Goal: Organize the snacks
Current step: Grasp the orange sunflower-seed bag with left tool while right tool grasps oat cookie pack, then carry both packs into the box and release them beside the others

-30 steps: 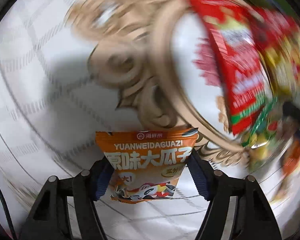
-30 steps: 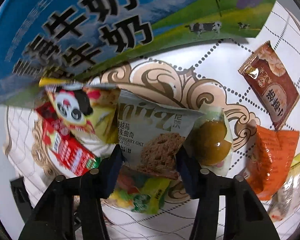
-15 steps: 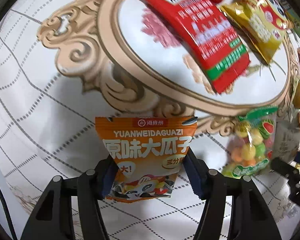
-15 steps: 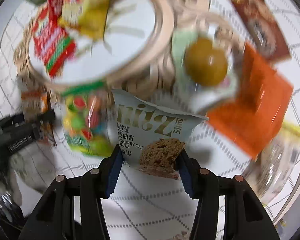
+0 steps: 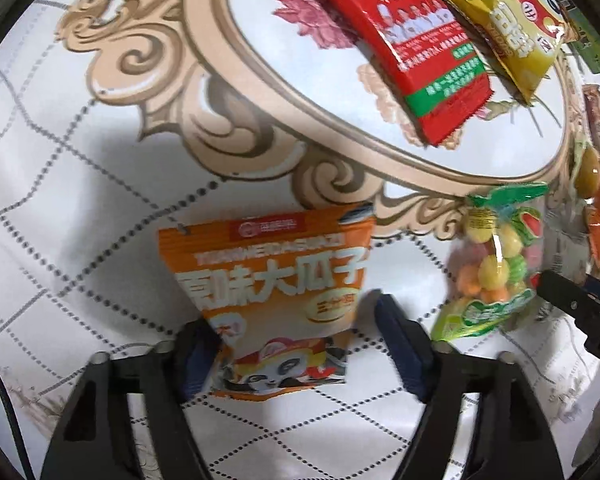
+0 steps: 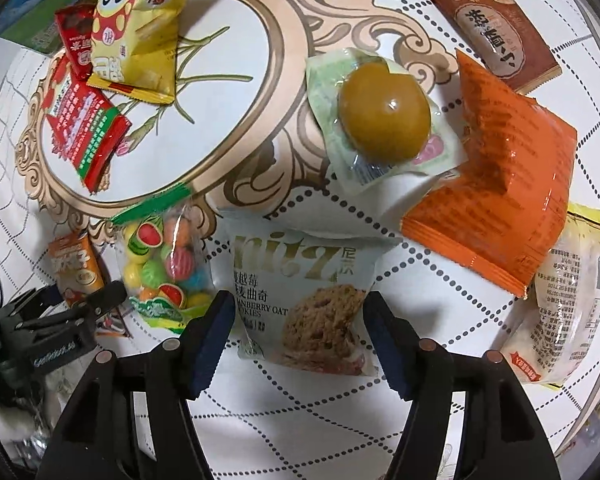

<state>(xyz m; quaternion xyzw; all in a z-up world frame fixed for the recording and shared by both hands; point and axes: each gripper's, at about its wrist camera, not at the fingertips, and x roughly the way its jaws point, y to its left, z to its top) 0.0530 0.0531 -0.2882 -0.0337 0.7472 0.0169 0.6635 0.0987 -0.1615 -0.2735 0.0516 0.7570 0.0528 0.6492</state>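
Both tools are letting go: the right tool has just been spreading off the cookie pack, and the left tool stands slack around the orange seed pack, both lying on the table beside the candy bag. Lifting straight up should be keeping the row tidy.

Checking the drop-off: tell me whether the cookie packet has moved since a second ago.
Yes. The cookie packet went from overlapping the oval print's border down onto the checked cloth beside the candy bag.
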